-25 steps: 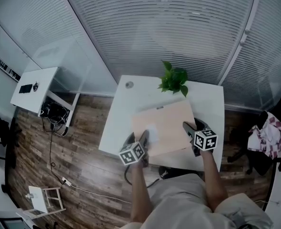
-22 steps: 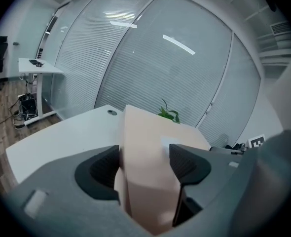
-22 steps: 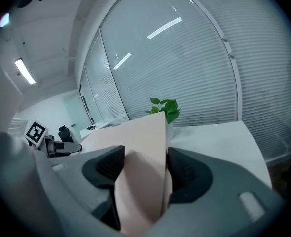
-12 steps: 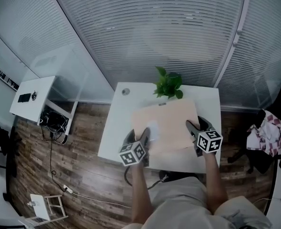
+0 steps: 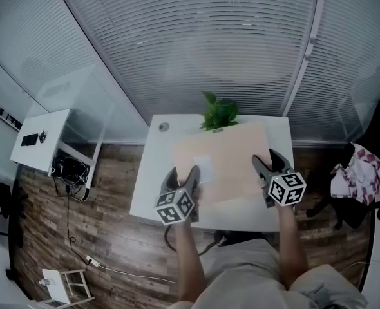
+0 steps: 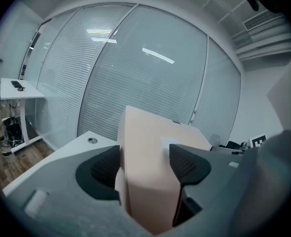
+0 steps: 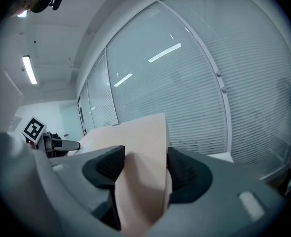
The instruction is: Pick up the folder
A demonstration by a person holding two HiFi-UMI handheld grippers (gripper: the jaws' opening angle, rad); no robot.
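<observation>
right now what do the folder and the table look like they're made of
Folder: probably stiff card or paperboard, pale peach, matte with no glare; it spans flat though held only at two edges. Table: white, smooth top with a faint sheen, likely laminate or painted board; the look alone can't settle which.

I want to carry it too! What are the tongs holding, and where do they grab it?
The flat peach-coloured card folder: the left tongs pinch its left edge, the right tongs its right edge, both toward the near side.
</observation>
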